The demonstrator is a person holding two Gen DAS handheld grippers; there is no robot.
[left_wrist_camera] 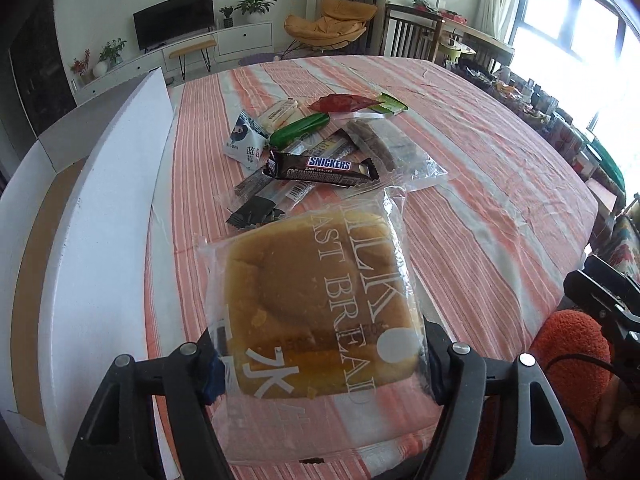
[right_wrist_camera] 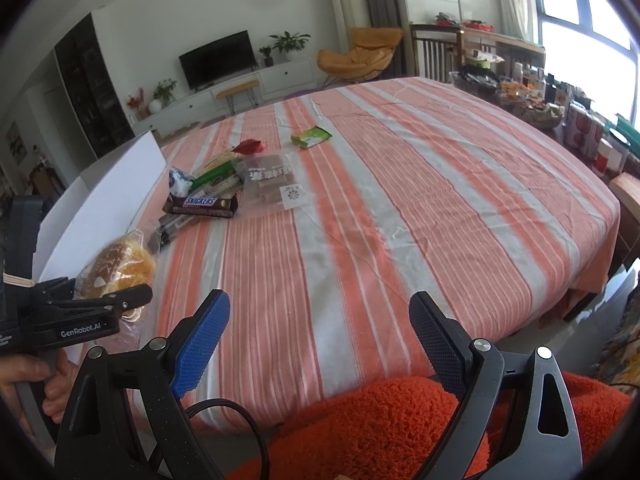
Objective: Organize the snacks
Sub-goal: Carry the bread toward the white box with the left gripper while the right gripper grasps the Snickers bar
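Observation:
A clear packet of milk toast bread (left_wrist_camera: pixel 320 300) sits between the fingers of my left gripper (left_wrist_camera: pixel 322 356), which is shut on its near end. In the right wrist view the bread (right_wrist_camera: pixel 120 268) hangs tilted in the left gripper (right_wrist_camera: pixel 120 300) beside a white box. Beyond it lies a pile of snacks: a Snickers bar (left_wrist_camera: pixel 320 168), a green packet (left_wrist_camera: pixel 300 130), a red packet (left_wrist_camera: pixel 344 103) and a clear bag of brown bars (left_wrist_camera: pixel 384 144). My right gripper (right_wrist_camera: pixel 320 344) stands open over the table's near edge, with nothing between its fingers.
The table wears an orange and white striped cloth (right_wrist_camera: pixel 400 200). A white box (left_wrist_camera: pixel 100 200) with a raised flap stands along its left edge. A small green packet (right_wrist_camera: pixel 311 136) lies apart from the pile. Jars and boxes (right_wrist_camera: pixel 580 136) crowd the far right. An orange fleece garment (right_wrist_camera: pixel 380 420) is below.

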